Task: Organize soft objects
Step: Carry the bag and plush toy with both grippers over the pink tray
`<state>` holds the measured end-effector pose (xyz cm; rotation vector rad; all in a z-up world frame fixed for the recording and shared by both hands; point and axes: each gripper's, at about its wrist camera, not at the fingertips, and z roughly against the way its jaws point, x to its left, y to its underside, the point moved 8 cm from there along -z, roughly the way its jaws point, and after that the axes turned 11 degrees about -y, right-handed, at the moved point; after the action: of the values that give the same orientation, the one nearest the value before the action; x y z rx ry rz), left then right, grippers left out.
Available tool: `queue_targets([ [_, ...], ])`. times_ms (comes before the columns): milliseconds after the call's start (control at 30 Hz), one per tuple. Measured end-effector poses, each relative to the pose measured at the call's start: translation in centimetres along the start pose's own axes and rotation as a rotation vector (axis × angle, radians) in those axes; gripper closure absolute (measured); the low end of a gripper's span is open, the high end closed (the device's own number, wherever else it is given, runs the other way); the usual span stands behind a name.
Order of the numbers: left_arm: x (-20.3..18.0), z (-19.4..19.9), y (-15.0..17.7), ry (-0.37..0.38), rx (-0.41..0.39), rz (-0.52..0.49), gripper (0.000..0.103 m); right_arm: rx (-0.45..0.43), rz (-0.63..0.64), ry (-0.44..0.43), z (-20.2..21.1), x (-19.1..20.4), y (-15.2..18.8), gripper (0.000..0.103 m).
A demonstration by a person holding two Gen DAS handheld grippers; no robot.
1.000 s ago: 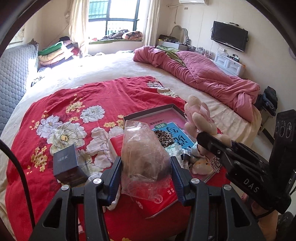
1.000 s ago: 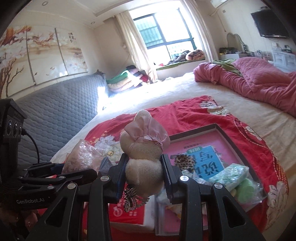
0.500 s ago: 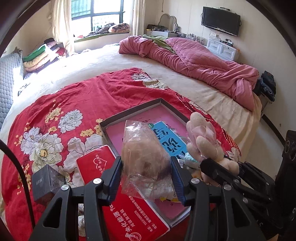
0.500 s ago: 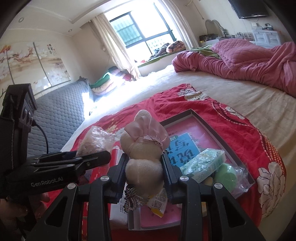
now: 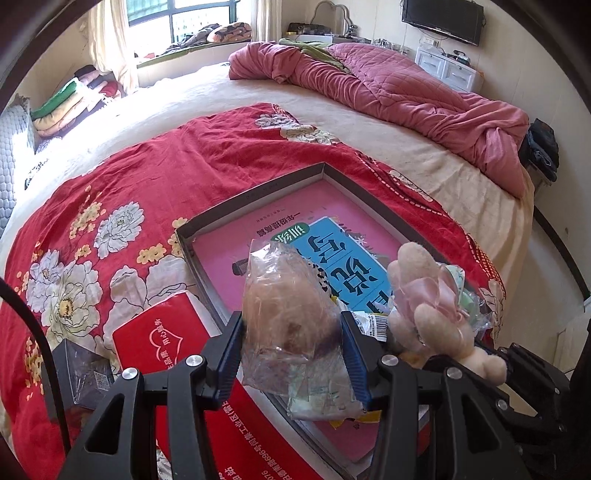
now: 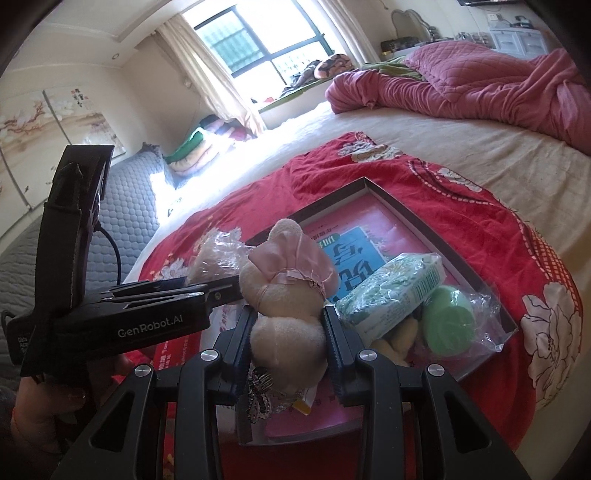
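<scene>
Pinching a bagged toy (image 5: 291, 317) in left jaws, plush bunny (image 6: 288, 295) in right

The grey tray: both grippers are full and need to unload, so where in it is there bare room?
The far half of the grey tray holds only the flat pink book, up to the far corner. The near right corner is crowded: tissue pack, green ball in plastic. Red floral blanket beyond the tray lies bare.

A home bedroom: a large bed (image 5: 221, 92) with a rumpled pink quilt (image 5: 406, 85), curtained window (image 6: 258, 44), wall-mounted TV (image 5: 441, 14), folded blankets (image 5: 62, 103).
</scene>
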<state>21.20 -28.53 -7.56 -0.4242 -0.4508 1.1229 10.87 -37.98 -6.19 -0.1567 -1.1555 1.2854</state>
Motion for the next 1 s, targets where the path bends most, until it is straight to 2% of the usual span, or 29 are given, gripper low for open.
queue_targets([
  [767, 0.7, -2.9, -0.4, -0.014, 0.049, 0.0, 0.053, 0.072, 0.007, -0.002, -2.1, 0.1, 1.5, 0.066],
  [1000, 0.3, -3.4, -0.3, -0.006, 0.065, -0.019, 0.053, 0.059, 0.011, 0.025, -2.0, -0.2, 1.4, 0.065],
])
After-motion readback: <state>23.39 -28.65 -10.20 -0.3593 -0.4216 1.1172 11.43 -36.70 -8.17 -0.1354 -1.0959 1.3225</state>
